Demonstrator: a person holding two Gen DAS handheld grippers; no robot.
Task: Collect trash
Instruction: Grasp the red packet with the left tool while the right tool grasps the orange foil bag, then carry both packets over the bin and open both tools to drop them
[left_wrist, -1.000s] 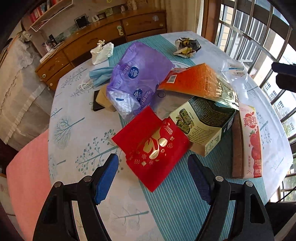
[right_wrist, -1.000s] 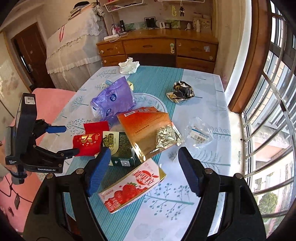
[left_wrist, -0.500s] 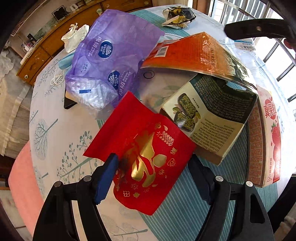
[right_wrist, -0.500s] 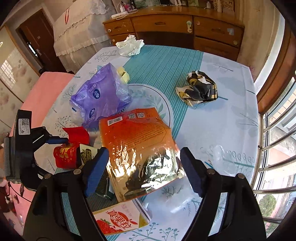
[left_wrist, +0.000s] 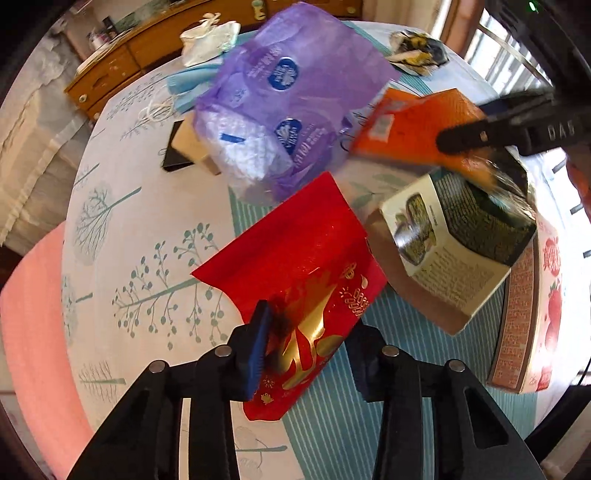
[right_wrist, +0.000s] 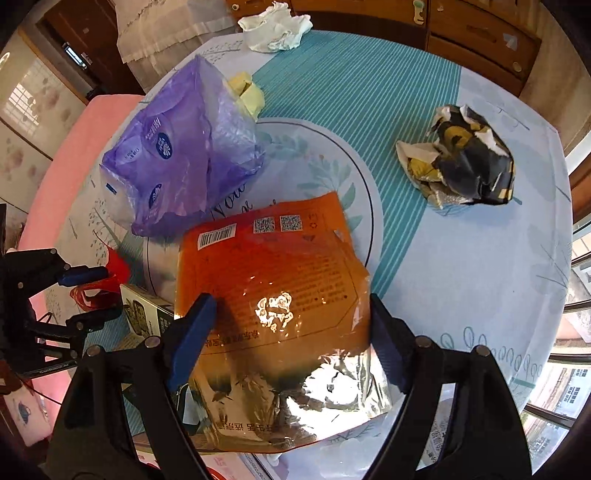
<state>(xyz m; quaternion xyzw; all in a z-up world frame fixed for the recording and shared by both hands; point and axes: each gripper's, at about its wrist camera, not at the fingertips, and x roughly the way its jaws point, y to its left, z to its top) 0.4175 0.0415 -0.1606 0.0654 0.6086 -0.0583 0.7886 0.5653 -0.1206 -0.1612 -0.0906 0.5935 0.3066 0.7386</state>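
A red pouch with gold print lies on the round table's patterned cloth. My left gripper points down on its near end, jaws closing, pads pressing its two edges so that the foil buckles up between them. An orange and silver foil bag rests on the other trash. My right gripper straddles the bag, jaws wide open, pads beside its edges without pressing. One right finger shows above the orange bag in the left wrist view. The left gripper shows at the far left.
A purple plastic bag, an open green-printed box and a strawberry carton crowd the pile. A crumpled black and gold wrapper and white tissue lie further off. A pink seat stands at the table's edge.
My left gripper sank onto the red pouch and its jaws narrowed onto it. My right gripper came down and across from the table's window side to straddle the orange bag.
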